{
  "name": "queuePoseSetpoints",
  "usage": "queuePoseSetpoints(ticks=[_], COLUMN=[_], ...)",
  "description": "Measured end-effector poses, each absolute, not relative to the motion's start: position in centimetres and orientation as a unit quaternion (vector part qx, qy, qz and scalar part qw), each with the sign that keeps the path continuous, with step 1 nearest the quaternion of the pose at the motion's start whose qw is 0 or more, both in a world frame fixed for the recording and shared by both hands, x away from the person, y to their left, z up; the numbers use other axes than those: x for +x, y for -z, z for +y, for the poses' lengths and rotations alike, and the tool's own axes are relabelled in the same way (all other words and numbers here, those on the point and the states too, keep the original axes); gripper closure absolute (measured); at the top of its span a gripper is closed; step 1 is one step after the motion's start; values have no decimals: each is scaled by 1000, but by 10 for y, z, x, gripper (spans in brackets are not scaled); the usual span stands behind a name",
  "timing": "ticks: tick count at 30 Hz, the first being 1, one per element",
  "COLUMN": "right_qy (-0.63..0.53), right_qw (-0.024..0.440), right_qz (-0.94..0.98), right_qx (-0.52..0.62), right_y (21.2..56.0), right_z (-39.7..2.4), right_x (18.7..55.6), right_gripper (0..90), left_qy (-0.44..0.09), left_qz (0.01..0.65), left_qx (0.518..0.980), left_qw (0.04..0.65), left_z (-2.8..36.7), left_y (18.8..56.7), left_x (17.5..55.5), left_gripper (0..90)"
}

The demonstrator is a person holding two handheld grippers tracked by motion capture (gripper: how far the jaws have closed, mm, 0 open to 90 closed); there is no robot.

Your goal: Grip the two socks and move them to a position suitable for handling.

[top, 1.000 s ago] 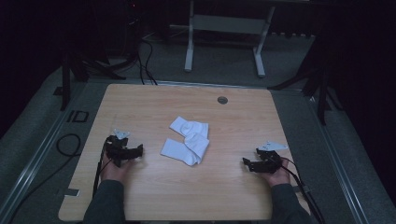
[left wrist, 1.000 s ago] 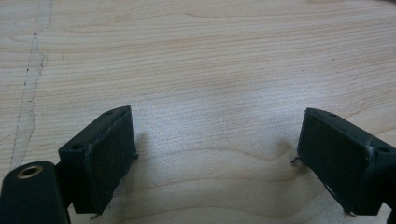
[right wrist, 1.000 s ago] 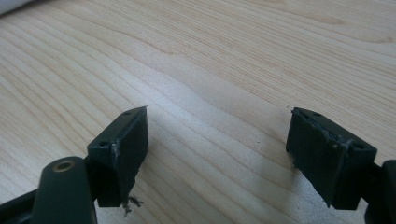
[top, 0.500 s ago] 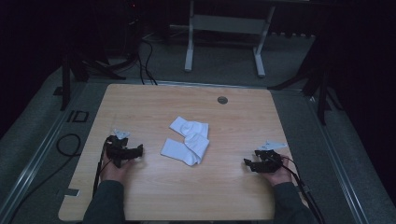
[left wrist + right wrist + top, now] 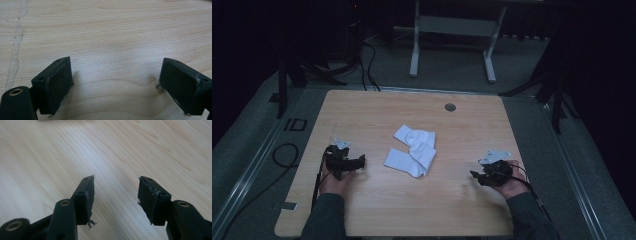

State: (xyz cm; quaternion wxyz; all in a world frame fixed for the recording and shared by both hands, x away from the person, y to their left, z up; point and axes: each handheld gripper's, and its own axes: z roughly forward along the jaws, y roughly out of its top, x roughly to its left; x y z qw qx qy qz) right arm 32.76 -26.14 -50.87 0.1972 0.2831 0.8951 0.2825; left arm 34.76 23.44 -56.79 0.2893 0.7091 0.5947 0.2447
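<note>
Approach step: both grippers empty, white socks not yet touched.

High view: crumpled white cloth socks [image 5: 412,151] at mid-table [image 5: 362,107]; left gripper [image 5: 354,163] near left edge, right gripper [image 5: 477,176] near right edge.
Left gripper view: jaws spread wide over bare wood.
Right gripper view: jaws just been closing, nothing between. Next: reach inward to the socks.

Two white socks [image 5: 412,151] were seen lying flat near the middle of the wooden table [image 5: 462,210]; they were overlapped at one end, one angled towards the far edge, the other towards the near edge; both were crumpled where they met; they were left untouched, well apart from either gripper.
</note>
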Motion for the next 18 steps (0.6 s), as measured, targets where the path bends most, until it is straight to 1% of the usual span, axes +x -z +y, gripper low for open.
queuePoseSetpoints(ticks=[1,2,7,8,9,12,14,18], right_qy=[-283,-284,-290,-291,-293,-290,-293,-305], right_qw=[197,188,173,169,163,160,154,145], right_qz=[895,901,909,911,913,917,921,922], right_qx=[283,268,245,237,232,220,207,190], right_y=[509,507,503,502,501,500,499,497], right_z=[-261,-251,-228,-222,-217,-209,-196,-176], right_x=[328,327,329,330,331,333,335,338], right_gripper=[469,475,509,548,565,584,609,684], left_qy=[-245,-245,-245,-245,-245,-245,-245,-245], left_qz=[595,595,595,595,595,595,595,595], left_qx=[709,709,709,709,709,709,709,709], left_qw=[289,289,289,290,290,290,290,290], left_z=[234,234,234,234,234,234,234,234], left_y=[568,568,568,568,568,568,568,568], left_x=[348,348,348,348,348,348,348,348], left_gripper=[114,114,114,114,114,114,114,114])
